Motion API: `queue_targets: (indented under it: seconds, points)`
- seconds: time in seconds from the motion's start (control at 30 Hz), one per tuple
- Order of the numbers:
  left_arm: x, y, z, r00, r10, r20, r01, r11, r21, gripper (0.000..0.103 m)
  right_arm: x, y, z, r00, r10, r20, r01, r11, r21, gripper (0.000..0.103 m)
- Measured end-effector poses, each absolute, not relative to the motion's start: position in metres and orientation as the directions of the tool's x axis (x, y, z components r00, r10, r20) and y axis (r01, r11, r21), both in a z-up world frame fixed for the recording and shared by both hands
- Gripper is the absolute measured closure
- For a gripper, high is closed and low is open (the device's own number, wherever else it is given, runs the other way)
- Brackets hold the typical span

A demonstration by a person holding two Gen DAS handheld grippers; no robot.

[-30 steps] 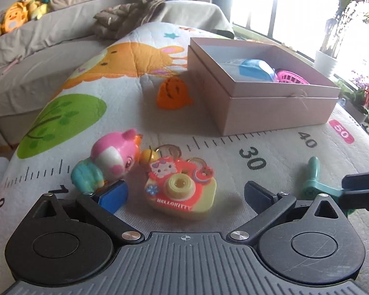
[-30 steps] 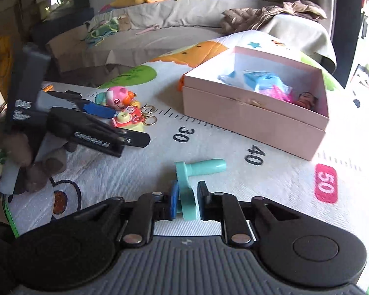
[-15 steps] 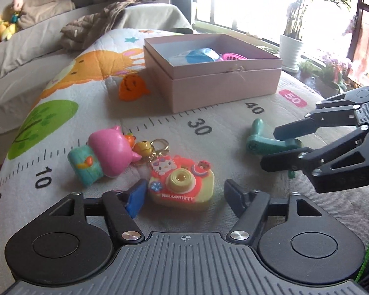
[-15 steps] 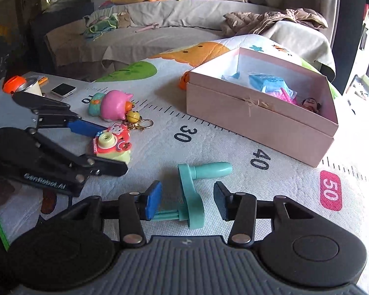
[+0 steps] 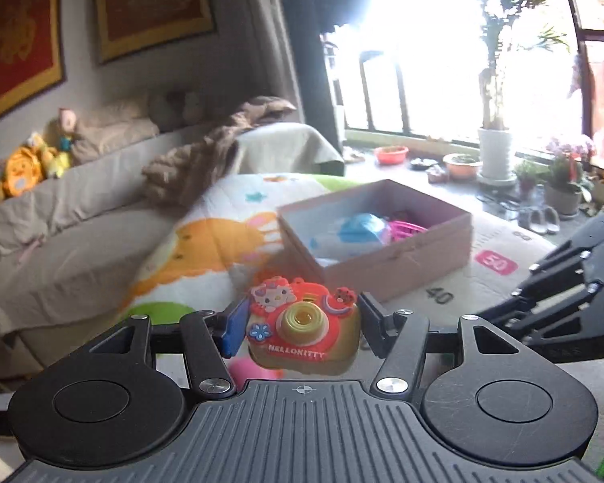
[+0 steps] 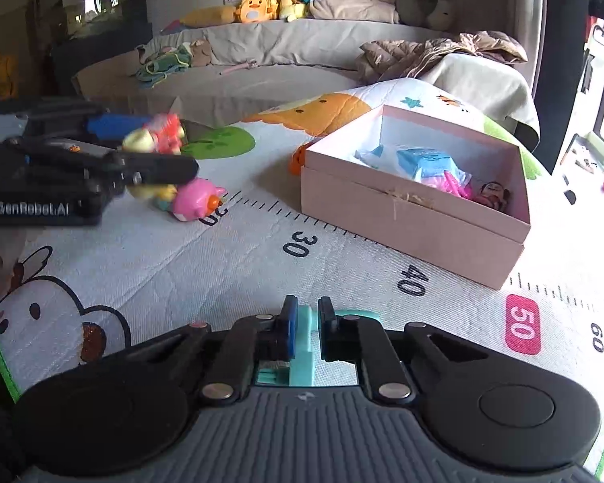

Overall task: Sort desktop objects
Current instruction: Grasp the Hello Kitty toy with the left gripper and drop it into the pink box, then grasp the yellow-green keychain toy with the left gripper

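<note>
Left gripper (image 5: 302,324): fingers have just been closing and now clamp the toy camera (image 5: 304,332), held up off the play mat (image 6: 237,265).
Pink piggy toy (image 6: 195,201): lies on the mat beneath it.
Right gripper (image 6: 305,324): fingers pressed together on the teal handle toy (image 6: 302,346), low on the mat.
Pink box (image 6: 414,217): open, farther right, holding earlier-sorted items.
</note>
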State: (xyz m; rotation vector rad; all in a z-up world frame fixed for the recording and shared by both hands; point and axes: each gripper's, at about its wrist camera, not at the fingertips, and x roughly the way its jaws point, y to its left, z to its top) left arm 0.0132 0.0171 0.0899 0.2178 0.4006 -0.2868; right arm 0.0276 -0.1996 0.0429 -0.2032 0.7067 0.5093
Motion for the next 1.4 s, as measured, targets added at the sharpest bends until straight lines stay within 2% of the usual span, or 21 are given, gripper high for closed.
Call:
queue_targets:
  seconds: [0.1,0.17,0.37,0.4,0.43,0.47,0.5,0.53,0.6,0.7,0.8,1.03,1.1,1.3,1.4]
  points:
    - [0.012,0.035,0.122,0.879,-0.324,-0.349,0.351,0.936,0.017,0.041,0.029,-0.203,0.042,0.647,0.367,-0.668,-0.497,0.868,-0.004,0.093]
    - [0.012,0.037,0.135,0.885,-0.338,-0.320,0.359,0.933,0.005,0.041,0.029,-0.204,0.041,0.645,0.371,-0.668,-0.495,0.869,0.005,0.093]
    - [0.015,0.035,0.147,0.871,-0.363,-0.332,0.376,0.926,-0.028,0.040,0.020,-0.206,0.047,0.665,0.407,-0.626,-0.504,0.863,0.026,0.092]
    - [0.014,0.033,0.144,0.864,-0.374,-0.337,0.388,0.921,-0.028,0.031,0.019,-0.207,0.048,0.671,0.412,-0.616,-0.504,0.863,0.029,0.087]
    - [0.014,0.030,0.140,0.857,-0.380,-0.348,0.396,0.918,-0.026,0.025,0.018,-0.209,0.048,0.677,0.410,-0.611,-0.498,0.867,0.030,0.070]
    - [0.014,0.026,0.135,0.849,-0.383,-0.362,0.404,0.914,-0.020,0.015,0.017,-0.210,0.048,0.690,0.403,-0.601,-0.485,0.874,0.028,0.058]
    - [0.014,0.022,0.127,0.838,-0.388,-0.384,0.416,0.909,-0.010,0.011,0.016,-0.213,0.049,0.706,0.394,-0.589,-0.472,0.881,0.024,0.035]
    - [0.013,0.017,0.118,0.823,-0.392,-0.412,0.430,0.903,0.002,0.010,0.015,-0.215,0.050,0.717,0.389,-0.578,-0.463,0.886,0.021,0.025]
    - [0.011,0.008,0.096,0.792,-0.386,-0.473,0.452,0.891,0.031,0.007,0.014,-0.219,0.051,0.720,0.389,-0.574,-0.460,0.888,0.026,0.023]
    - [0.008,0.000,0.058,0.742,-0.348,-0.572,0.458,0.887,0.054,0.006,0.011,-0.221,0.050,0.720,0.388,-0.576,-0.461,0.887,0.021,0.012]
    - [0.006,0.002,0.036,0.729,-0.291,-0.619,0.426,0.901,0.078,0.005,0.010,-0.218,0.047,0.717,0.377,-0.587,-0.465,0.885,0.001,0.007]
    - [-0.010,0.039,0.042,0.821,-0.153,-0.550,0.270,0.953,0.138,0.001,0.014,-0.209,0.033,0.704,0.364,-0.610,-0.457,0.889,0.003,0.000]
    - [-0.005,0.050,0.039,0.825,-0.095,-0.557,0.212,0.966,0.149,0.001,0.019,-0.208,0.026,0.697,0.358,-0.621,-0.439,0.898,0.025,0.000]
    - [0.034,0.076,0.028,0.767,-0.011,-0.641,0.031,0.999,0.021,0.001,0.036,-0.214,0.008,0.637,0.362,-0.680,-0.357,0.921,0.156,0.000]
    - [0.044,0.078,0.022,0.735,-0.022,-0.677,-0.002,0.999,-0.034,0.001,0.035,-0.219,0.004,0.654,0.383,-0.652,-0.337,0.920,0.201,0.000]
